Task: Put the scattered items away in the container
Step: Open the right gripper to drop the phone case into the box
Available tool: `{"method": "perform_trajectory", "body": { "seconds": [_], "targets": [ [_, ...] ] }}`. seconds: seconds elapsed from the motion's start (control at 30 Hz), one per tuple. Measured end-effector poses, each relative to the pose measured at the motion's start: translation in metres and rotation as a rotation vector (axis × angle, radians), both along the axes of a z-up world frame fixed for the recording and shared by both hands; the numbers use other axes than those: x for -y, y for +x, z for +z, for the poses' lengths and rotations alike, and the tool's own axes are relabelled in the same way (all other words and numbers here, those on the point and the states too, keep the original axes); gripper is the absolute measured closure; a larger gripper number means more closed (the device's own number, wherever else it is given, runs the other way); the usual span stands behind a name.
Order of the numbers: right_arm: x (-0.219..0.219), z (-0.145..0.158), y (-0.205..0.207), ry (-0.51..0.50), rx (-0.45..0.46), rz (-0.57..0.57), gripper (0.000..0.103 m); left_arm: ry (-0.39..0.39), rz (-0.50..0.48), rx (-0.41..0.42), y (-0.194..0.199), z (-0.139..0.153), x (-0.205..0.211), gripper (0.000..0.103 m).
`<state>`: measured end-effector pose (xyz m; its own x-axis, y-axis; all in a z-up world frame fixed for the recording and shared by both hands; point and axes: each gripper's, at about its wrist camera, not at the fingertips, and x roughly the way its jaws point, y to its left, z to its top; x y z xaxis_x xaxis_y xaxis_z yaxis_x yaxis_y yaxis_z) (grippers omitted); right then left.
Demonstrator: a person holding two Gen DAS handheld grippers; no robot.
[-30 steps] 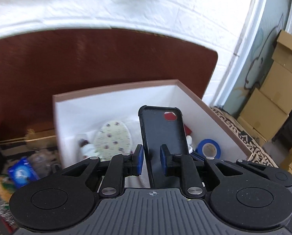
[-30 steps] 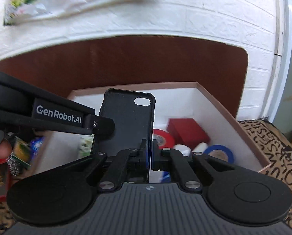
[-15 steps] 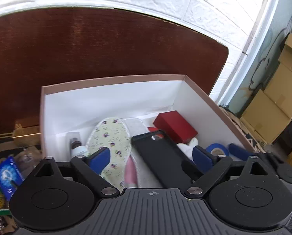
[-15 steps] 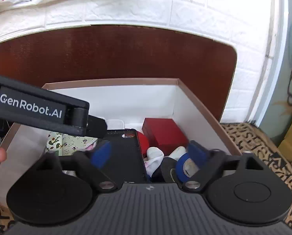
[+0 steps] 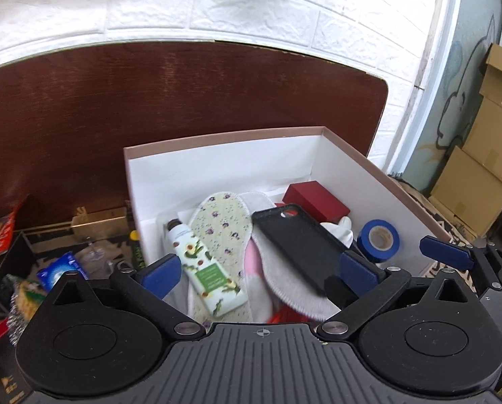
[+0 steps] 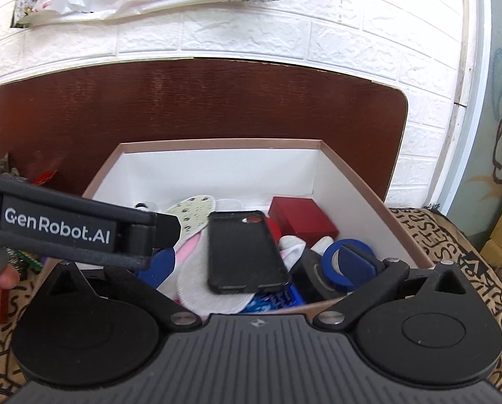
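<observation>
Behind everything you have a white brick wall (image 6: pixel 352 33) and a dark brown board (image 5: pixel 183 107) leaning against it. In front of the board sits the box (image 5: pixel 217 136), brown outside and white inside, open at the top.

Inside the box, a floral insole (image 5: pixel 222 225) lies along the left half, with a white fleecy insole (image 6: pixel 197 282) under and beside it. A hand-cream tube (image 5: pixel 204 266) rests on the floral insole, its dark cap toward the far wall. The phone case (image 6: pixel 244 252) lies flat on the fleecy insole near the middle, open side up. In the right wrist view its long axis runs from you toward the far wall, with the camera cutout at the far end. A red box (image 6: pixel 301 219) sits in the far right corner, just beyond the case. A blue tape roll (image 5: pixel 379 240) stands near the right wall, and white socks (image 6: pixel 293 247) lie between it and the case.

Your left claw (image 5: pixel 257 272) is spread wide over the near edge of the box, gripping nothing. Your right claw (image 6: pixel 257 266) is equally released, with the case lying free between its blue pads (image 6: pixel 355 259). Loose clutter (image 5: pixel 59 266) lies on the surface left of the box.
</observation>
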<state>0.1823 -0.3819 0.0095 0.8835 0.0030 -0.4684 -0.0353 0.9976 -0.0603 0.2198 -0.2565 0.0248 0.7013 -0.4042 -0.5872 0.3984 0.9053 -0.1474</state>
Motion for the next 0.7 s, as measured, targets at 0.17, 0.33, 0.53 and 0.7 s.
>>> {"method": "perform_trajectory", "body": {
  "seconds": [0.17,0.33,0.53,0.7],
  "targets": [
    [-0.012,0.004,-0.014,-0.005,0.003,0.019,0.000,0.040,0.019,0.049,-0.023,0.006,-0.008,0.000],
    [-0.024,0.007,-0.031,-0.001,0.010,0.040,0.000,0.048,0.039,0.073,-0.045,0.010,-0.023,0.000],
    [-0.044,0.005,-0.056,-0.025,0.027,0.051,0.000,0.066,0.073,0.075,-0.071,0.010,-0.041,0.000],
    [-0.060,0.002,-0.073,0.000,0.035,0.086,0.000,0.084,0.092,0.066,-0.089,0.008,-0.052,0.000]
  ]
}}
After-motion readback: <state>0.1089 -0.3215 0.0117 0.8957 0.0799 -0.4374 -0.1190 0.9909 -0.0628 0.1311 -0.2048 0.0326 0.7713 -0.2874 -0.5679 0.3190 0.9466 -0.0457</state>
